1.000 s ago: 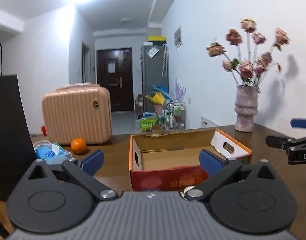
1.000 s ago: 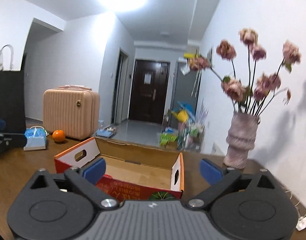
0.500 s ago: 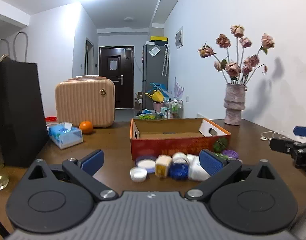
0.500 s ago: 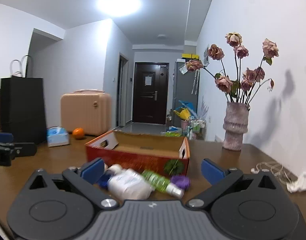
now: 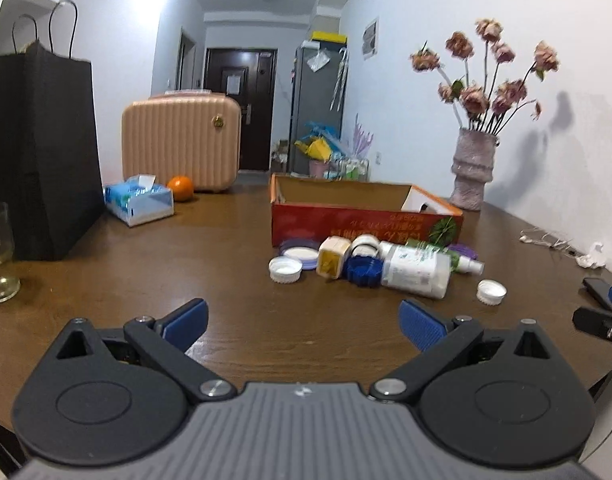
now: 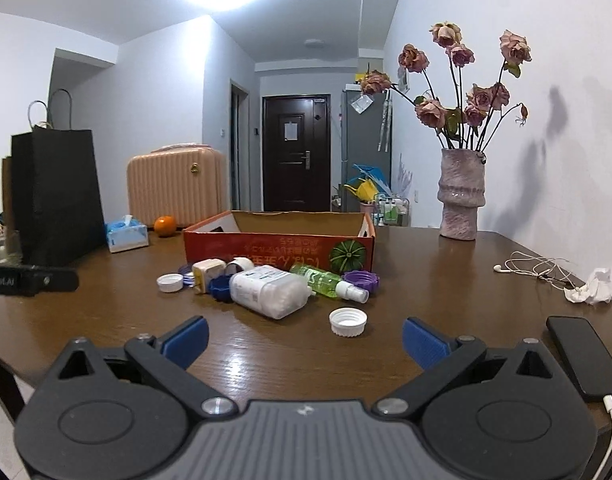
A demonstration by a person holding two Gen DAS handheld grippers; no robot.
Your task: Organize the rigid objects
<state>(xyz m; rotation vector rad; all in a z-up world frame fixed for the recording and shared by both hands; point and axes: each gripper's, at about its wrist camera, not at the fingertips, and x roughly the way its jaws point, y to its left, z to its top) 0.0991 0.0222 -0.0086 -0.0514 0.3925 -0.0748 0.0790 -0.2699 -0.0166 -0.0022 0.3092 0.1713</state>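
Grippers, left [image 5: 301, 326] and right [image 6: 303, 338], gape before bottles [image 6: 271, 290], seemingly untouched.

Two wrist fisheyes, side by side, looking low across one brown table toward the far door.

The left wrist view sits just above the table [image 5: 153, 264] near its close edge, facing forward along the spread blue pads of the left gripper [image 5: 303, 322]; the cardboard box [image 5: 362, 216] and the small clutter before it lie right of centre, at middle distance. The right wrist view looks the same way over the right gripper [image 6: 303, 338], with the box [image 6: 277, 246] left of centre. Both share the box, the clutter, the vase [image 6: 461, 196], the suitcase [image 5: 181, 148] and the black bag [image 6: 57, 196]. Each view catches the other gripper at its edge.
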